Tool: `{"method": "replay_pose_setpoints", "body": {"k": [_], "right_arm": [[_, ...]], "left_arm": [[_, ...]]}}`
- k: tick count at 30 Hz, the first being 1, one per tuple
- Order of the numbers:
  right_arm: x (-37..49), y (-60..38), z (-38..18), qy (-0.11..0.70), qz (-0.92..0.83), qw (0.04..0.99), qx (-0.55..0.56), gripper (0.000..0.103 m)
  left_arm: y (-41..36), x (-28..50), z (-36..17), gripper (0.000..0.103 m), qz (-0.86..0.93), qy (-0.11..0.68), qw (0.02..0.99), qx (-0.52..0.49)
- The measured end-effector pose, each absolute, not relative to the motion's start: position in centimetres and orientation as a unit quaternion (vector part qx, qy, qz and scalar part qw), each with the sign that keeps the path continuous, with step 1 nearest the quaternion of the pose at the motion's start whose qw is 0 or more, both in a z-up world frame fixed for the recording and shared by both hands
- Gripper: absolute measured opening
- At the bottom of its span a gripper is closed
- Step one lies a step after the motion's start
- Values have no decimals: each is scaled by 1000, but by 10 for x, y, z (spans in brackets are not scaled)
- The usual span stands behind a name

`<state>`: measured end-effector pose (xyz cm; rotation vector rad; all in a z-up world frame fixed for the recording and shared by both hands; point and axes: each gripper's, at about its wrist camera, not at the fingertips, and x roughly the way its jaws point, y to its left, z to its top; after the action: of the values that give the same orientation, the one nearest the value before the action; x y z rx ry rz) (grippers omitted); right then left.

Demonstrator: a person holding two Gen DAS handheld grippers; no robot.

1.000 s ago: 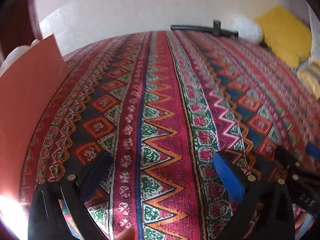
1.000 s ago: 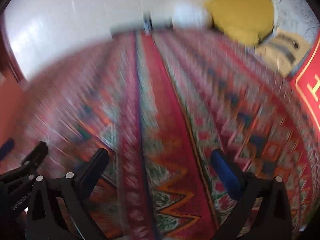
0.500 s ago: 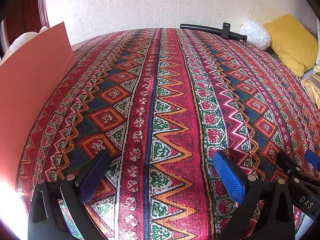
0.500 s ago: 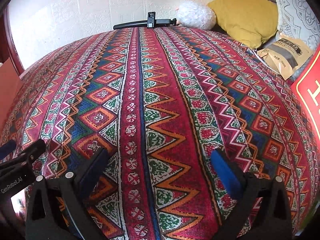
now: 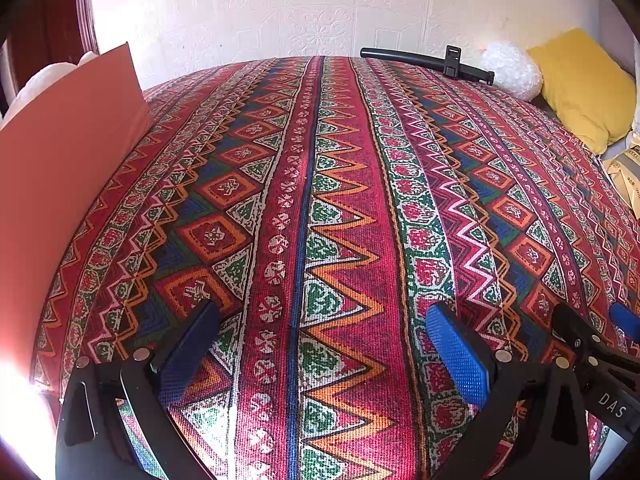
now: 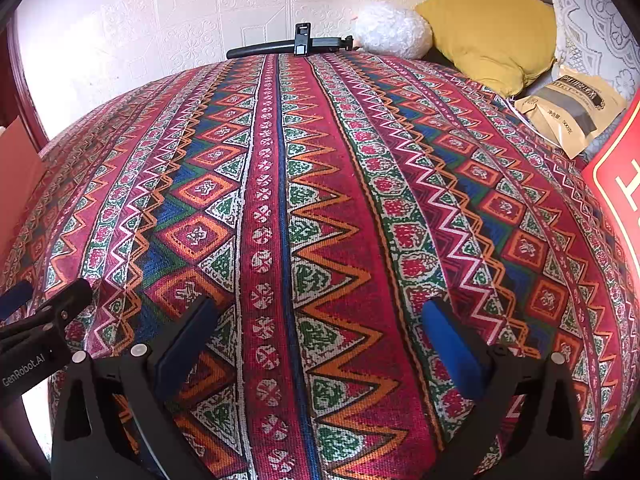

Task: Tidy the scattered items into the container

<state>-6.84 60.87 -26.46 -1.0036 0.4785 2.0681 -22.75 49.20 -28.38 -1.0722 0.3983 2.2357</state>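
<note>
Both the left gripper (image 5: 320, 344) and the right gripper (image 6: 320, 336) hung with jaws released and empty over the patterned bedspread (image 5: 332, 208), probably scouting. No scattered items or container showed; a black bar (image 6: 288, 46) lay at twelve o'clock.

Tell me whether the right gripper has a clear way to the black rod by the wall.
Probably yes: the right gripper is open and only bare patterned cloth lies before the black rod, though it looks far.
</note>
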Motion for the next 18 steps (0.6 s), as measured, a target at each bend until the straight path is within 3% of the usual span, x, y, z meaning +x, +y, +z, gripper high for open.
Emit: {"method": "replay_pose_setpoints", "body": {"k": [18], "right_arm": [[-69,608,-265,189,812,387,-394,102]], "left_arm": [[489,-225,-279,103,846,151,310,-407]]}}
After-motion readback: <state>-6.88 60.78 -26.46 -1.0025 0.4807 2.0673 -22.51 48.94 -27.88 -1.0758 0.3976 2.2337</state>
